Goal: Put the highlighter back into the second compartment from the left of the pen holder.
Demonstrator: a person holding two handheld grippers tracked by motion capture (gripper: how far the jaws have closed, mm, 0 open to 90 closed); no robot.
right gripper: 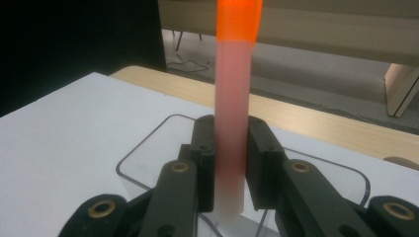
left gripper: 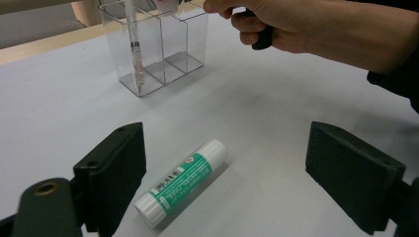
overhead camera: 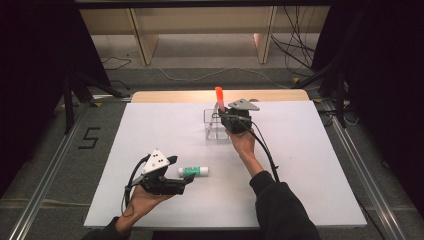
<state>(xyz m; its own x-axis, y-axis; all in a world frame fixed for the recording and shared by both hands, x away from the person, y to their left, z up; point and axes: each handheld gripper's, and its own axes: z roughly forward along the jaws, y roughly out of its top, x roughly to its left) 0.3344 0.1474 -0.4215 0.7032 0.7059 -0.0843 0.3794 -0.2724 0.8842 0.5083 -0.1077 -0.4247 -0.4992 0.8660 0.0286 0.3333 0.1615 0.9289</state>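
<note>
High view: right gripper (overhead camera: 226,119) over clear organiser (overhead camera: 216,131) at far mid counter (overhead camera: 310,165), fingers (right gripper: 205,148) closed on pen (overhead camera: 219,97) w/ orange cap, held upright. Left gripper view shows pen (left gripper: 134,47) lower end already down inside front-left compartment of organiser (left gripper: 173,49), tip near or at floor, can't tell which. Step in hand, prob.: dropping pen into organiser. Next calls for: ease down till tip seats, spread fingers, lift straight up w/o snagging cap or tipping organiser. Pen look, right gripper view: pale pink translucent barrel (right gripper: 231,148), bright orange top, slim, round, blurred; fingers pinch barrel both sides, well below cap. Left gripper (overhead camera: 182,182) low at near-left of counter, fingers (left gripper: 116,168) spread wide, nothing gripped; glue stick (left gripper: 182,181) lies flat on counter between them, closer to left finger, no contact seen. Glue stick: white tube, green label w/ barcode, white cap, lying diagonal, well apart from organiser. Likely next item: close on tube mid-body, across its width, since round body could roll.
</note>
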